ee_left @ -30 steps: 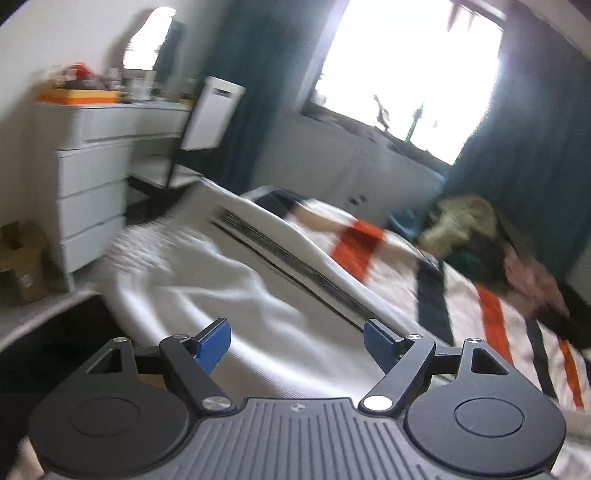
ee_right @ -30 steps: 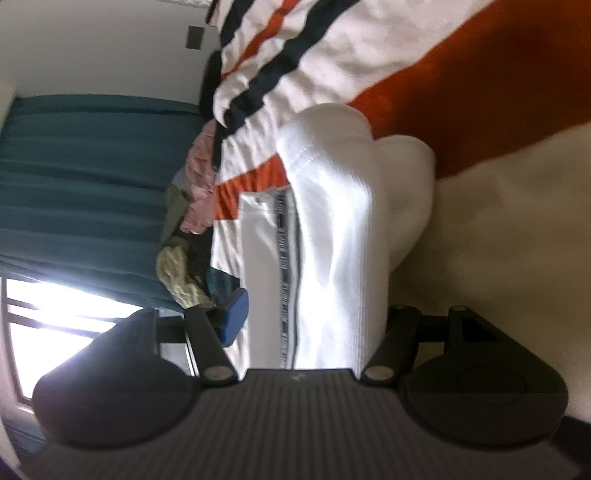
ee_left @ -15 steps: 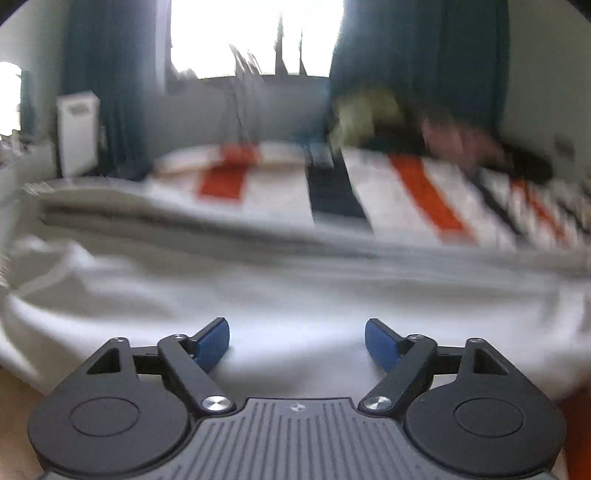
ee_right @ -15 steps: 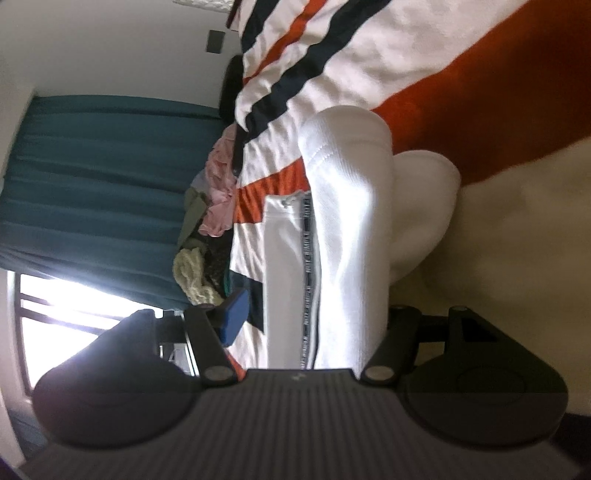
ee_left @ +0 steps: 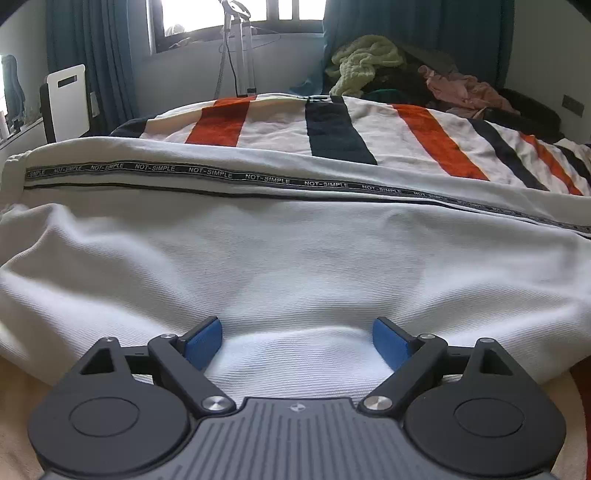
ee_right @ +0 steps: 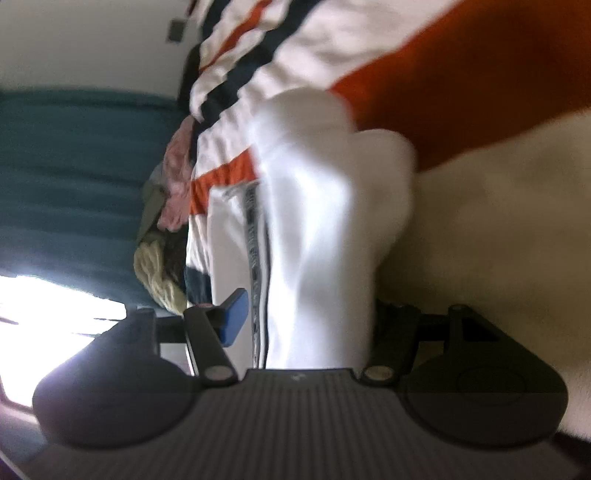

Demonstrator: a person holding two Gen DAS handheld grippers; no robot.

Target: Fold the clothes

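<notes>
Left wrist view: I am reading "NOT-SIMPLE" repeating along a black tape (ee_left: 258,177) that is running across the white garment (ee_left: 295,258). The garment is lying on a bed under a striped blanket (ee_left: 332,129) in cream, orange and navy. My left hand-held gripper (ee_left: 297,341) is sitting spread wide, its blue pads resting on the white fabric. Beyond the bed I am seeing a clothes pile (ee_left: 406,77), teal curtains (ee_left: 92,55) and a bright window (ee_left: 207,14).

Right wrist view: the picture is turned sideways and blurring. A thick fold of the white garment (ee_right: 314,221) is passing between the fingers of my right hand-held gripper (ee_right: 306,317); its far pad is hidden, so I cannot tell whether it is pinching. The tape's lettering is unreadable here.
</notes>
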